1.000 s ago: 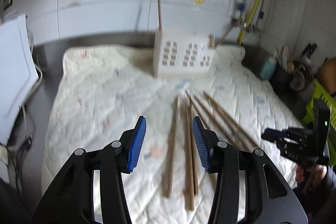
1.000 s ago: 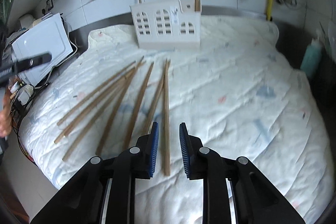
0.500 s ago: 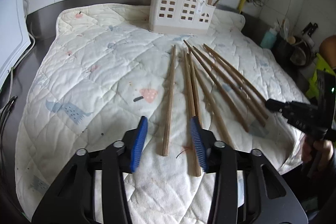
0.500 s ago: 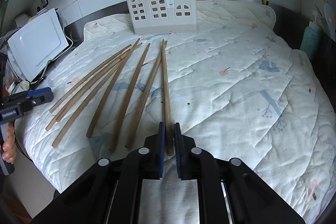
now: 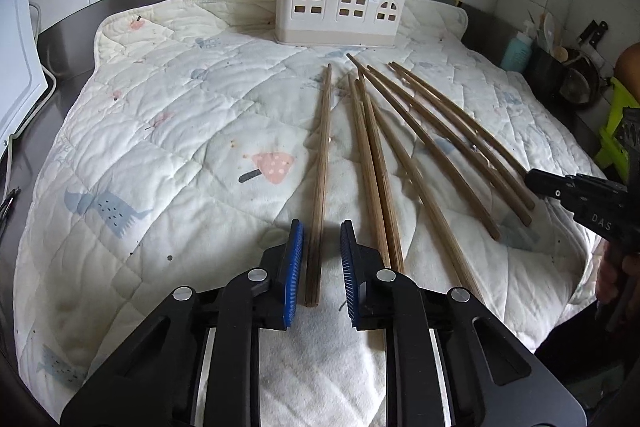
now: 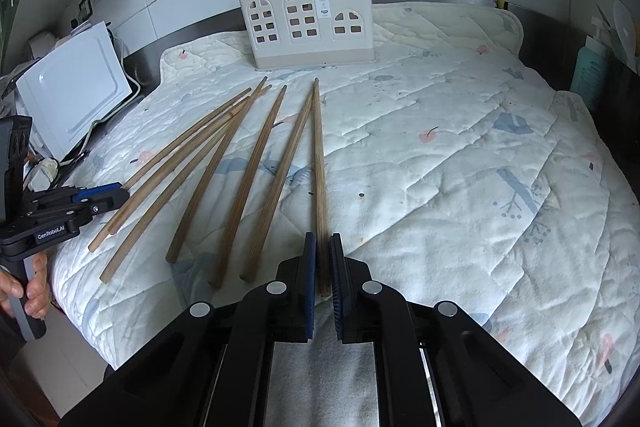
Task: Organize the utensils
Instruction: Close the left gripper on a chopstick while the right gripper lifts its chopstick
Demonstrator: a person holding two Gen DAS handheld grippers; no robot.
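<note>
the left tongs (image 5: 321, 259) are straddling the near end of the leftmost chopstick (image 5: 321, 167), their jaws having just been closing to a narrow gap, blue pads not yet pressing on it. the right tongs (image 6: 322, 267) are clamping the near end of the rightmost chopstick (image 6: 319, 163). the other chopsticks (image 6: 224, 163) are lying fanned on the quilted cloth (image 6: 460, 155) covering the desk, in front of the white utensil holder (image 6: 306, 23), which is holding two sticks upright.
</note>
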